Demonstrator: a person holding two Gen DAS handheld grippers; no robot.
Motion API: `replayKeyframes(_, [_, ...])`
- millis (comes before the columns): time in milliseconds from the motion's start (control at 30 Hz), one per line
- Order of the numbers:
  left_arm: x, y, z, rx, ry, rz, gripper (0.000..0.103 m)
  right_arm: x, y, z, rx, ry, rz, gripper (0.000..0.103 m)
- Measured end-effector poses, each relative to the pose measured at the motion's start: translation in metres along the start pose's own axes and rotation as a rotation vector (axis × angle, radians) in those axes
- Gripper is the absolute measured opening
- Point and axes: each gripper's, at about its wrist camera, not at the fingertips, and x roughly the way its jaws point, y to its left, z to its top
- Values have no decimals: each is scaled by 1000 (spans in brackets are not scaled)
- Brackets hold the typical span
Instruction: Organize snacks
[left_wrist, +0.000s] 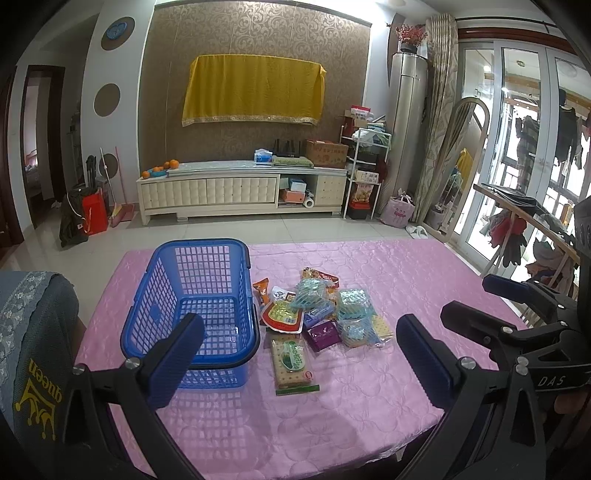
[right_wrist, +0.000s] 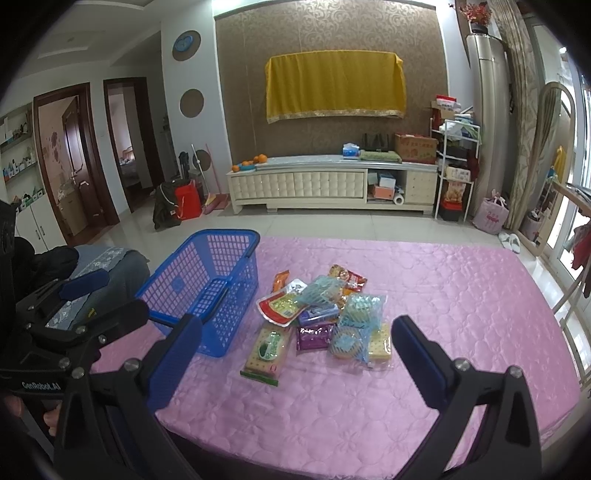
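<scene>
**Inspector:** Fingers first. Left gripper (left_wrist: 299, 354) stands spread wide above the table's near edge, gripping nothing. Right gripper (right_wrist: 295, 354) is likewise spread wide and empty.

**Clerk:** The room, largest item down?

**Inspector:** Patterned brown wall panel (right_wrist: 328, 40) at the back, a yellow cloth (right_wrist: 334, 86) draped on it. Below, a long cream TV cabinet (right_wrist: 299, 184) with oranges (right_wrist: 255, 160) at its left end. Glass doors (left_wrist: 517, 122) on the right; a tall cylindrical air conditioner (left_wrist: 408, 110) beside the curtain.

**Clerk:** And the surface?

**Inspector:** Table under a pink quilted cover (right_wrist: 443, 295). Blue plastic basket (left_wrist: 192, 295) stands upright at the left, nothing inside. Just right of it, a pile of snack packets (left_wrist: 325, 314), several overlapping. One cracker pack (left_wrist: 291, 362) lies nearest, at the pile's front edge beside the basket.
</scene>
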Motion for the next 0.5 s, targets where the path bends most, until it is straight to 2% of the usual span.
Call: replayKeyframes(500, [-1, 0, -1, -2, 6, -3, 103, 0, -1, 1, 5, 9, 6, 103])
